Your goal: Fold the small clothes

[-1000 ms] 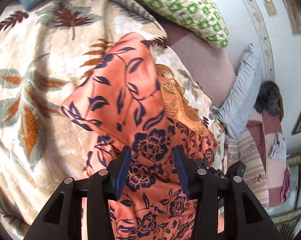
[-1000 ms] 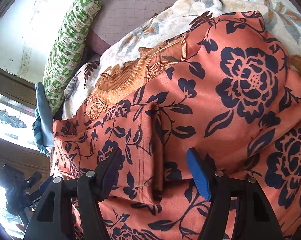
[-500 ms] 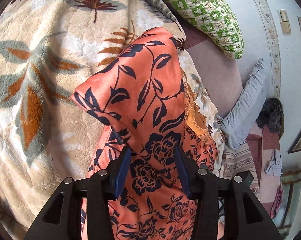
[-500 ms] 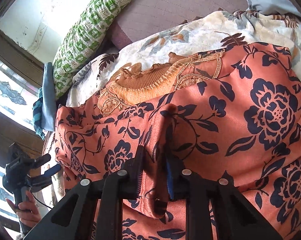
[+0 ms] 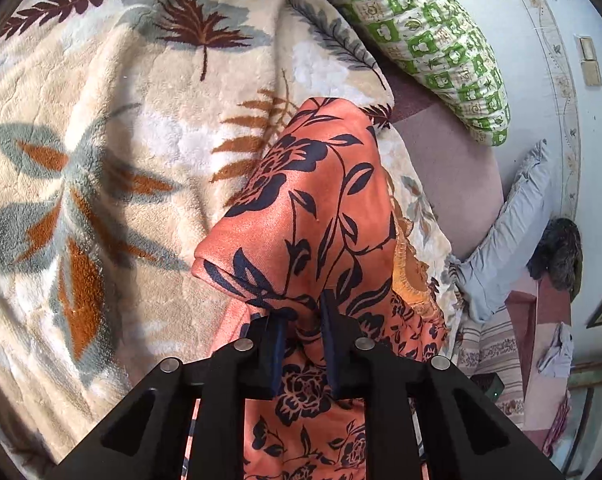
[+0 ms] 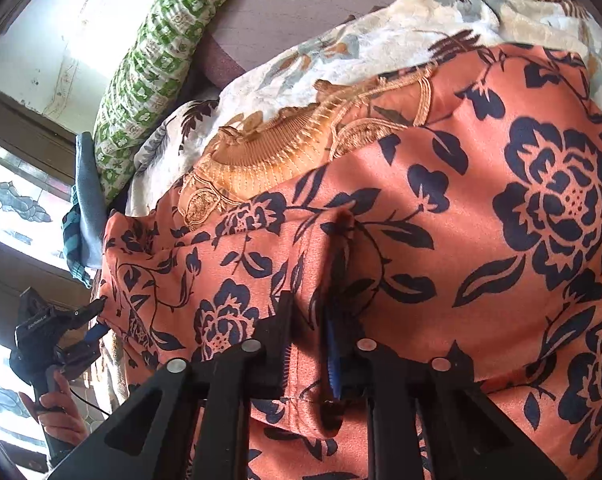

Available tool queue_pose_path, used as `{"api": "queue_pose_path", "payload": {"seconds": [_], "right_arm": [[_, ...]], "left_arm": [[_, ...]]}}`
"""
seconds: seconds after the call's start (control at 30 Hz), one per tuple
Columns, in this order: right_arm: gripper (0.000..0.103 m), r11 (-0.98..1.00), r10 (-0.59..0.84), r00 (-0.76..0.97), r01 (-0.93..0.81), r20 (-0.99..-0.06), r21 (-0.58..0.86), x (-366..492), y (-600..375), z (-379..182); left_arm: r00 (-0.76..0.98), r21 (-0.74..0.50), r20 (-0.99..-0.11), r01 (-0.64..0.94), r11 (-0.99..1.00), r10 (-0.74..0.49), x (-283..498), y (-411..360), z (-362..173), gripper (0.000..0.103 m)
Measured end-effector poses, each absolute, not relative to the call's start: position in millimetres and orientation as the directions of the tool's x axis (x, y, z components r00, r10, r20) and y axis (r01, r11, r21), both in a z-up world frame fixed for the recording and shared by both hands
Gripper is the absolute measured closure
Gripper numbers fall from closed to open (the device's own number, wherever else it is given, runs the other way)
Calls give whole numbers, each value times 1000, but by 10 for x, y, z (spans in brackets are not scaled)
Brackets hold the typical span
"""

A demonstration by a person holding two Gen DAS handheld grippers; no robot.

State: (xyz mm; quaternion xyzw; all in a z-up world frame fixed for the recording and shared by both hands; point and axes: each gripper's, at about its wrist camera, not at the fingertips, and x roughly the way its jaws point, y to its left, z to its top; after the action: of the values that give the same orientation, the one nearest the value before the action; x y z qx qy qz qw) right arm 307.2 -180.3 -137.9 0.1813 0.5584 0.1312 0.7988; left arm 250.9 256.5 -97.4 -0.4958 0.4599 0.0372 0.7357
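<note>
Left black two-finger claw [image 5: 301,336] closing, pads pinching a raised fold of the orange satin garment with navy flower print [image 5: 321,220]. Right black claw [image 6: 307,320] closing too, narrow, a ridge of the same garment [image 6: 461,240] caught between its pads. Garment spread over a cream fleece blanket with rust and grey leaves [image 5: 101,140] on the bed, its gold embroidered neckline [image 6: 285,148] farther off. Beyond, a green-and-white checked pillow [image 5: 433,44] against the pale wall [image 5: 541,20]. Far left in the right view, a hand [image 6: 57,412] gripping the other handle.
</note>
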Motion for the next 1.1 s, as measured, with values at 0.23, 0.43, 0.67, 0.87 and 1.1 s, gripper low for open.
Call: {"api": "queue_pose_path", "payload": {"seconds": [0.23,0.43,0.67,0.87,1.1], "right_arm": [[94,893,427,503,-103,-751,439,3003,-1930,-591],[94,925,321,582,-23,-747,379,3068,-2469,-327],[94,936,225,546,110,-807,336,3118,-2990,-760],[93,939,178,499,170,-848,297,3186,-3086,-1141],[81,949,156,469,174,-870,264,3144,-3056,-1114]], "left_arm": [[621,-730,-661,-401,553,-422,2486,2242,-458,91],[548,-685,-711,-402,608,-440,2774,1884,-616,91],[465,-621,-779,-481,620,-420,2977,1803,-1017,91],[409,-588,-808,-530,611,-424,3094,1848,-1295,91],[408,-610,-792,-477,633,-455,3002,1938,-1076,90]]}}
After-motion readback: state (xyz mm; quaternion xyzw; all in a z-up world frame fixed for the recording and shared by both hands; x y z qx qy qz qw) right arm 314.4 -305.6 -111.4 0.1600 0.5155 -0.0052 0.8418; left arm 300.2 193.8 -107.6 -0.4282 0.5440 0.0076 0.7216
